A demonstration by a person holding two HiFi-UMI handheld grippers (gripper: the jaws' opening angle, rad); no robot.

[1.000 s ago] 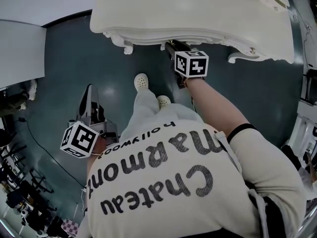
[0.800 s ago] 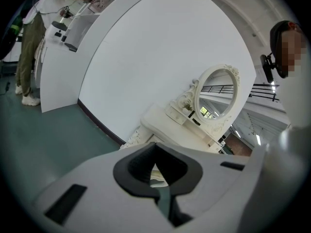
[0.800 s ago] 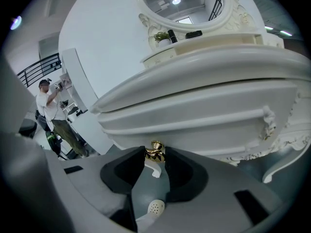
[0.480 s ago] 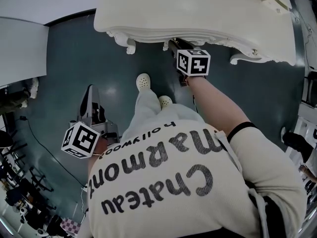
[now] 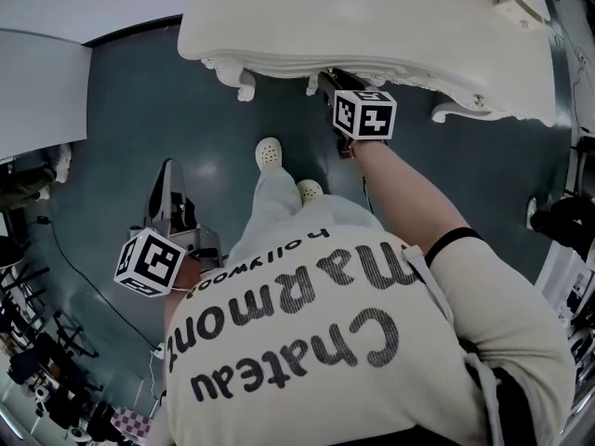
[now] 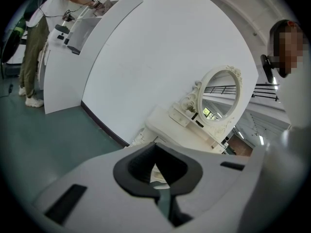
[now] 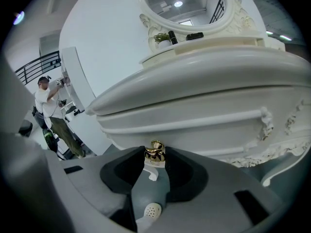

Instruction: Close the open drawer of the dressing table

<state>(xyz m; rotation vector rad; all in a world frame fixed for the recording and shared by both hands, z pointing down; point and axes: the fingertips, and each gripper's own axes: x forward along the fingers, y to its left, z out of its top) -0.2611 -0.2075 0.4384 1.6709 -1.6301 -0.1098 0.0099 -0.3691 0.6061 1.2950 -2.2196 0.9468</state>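
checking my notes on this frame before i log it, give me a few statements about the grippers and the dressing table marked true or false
1. The gold knob on the drawer front sits between the jaws of the right gripper. True.
2. The left gripper is also up at the dressing table. False: it hangs low at the person's side, over the floor and away from the table.
3. An oval mirror stands on top of the dressing table. True.
4. The person stands barefoot. False: the head view shows white perforated shoes on the feet.
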